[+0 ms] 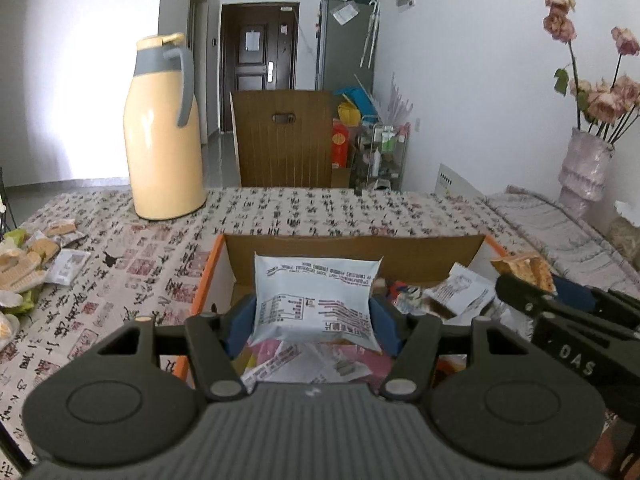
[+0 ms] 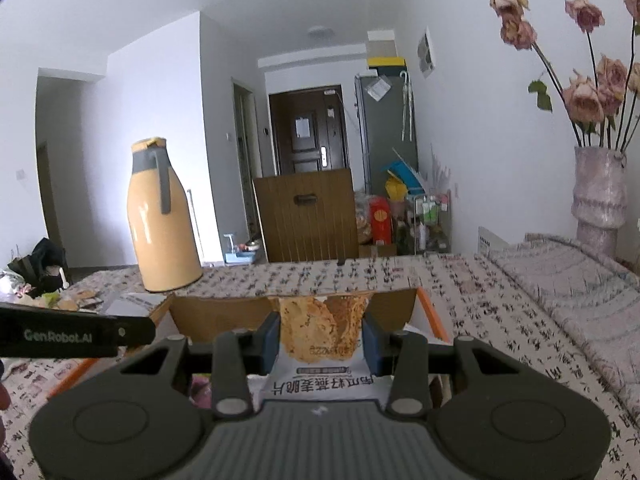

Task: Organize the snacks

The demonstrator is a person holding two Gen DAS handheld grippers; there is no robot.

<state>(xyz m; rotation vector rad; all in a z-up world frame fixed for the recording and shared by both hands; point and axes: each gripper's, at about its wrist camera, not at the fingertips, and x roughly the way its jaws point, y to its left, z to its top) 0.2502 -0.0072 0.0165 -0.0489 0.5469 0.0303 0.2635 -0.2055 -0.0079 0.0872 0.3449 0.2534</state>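
My left gripper (image 1: 314, 312) is shut on a white snack packet (image 1: 316, 300) with red and black print, held above the open cardboard box (image 1: 352, 246) with orange edges. Several packets lie inside the box. My right gripper (image 2: 320, 334) is shut on a packet of oat crisps (image 2: 320, 328), over the same box (image 2: 216, 312). The right gripper shows in the left wrist view (image 1: 568, 312) at the right, over the box. The left gripper's finger (image 2: 76, 334) crosses the left edge of the right wrist view. More loose snacks (image 1: 28, 264) lie on the table at the far left.
A tall yellow thermos jug (image 1: 164, 132) stands on the patterned tablecloth (image 1: 304, 212) behind the box to the left. A vase of dried roses (image 1: 584, 168) stands at the right by the wall. A wooden chair back (image 1: 286, 136) rises behind the table's far edge.
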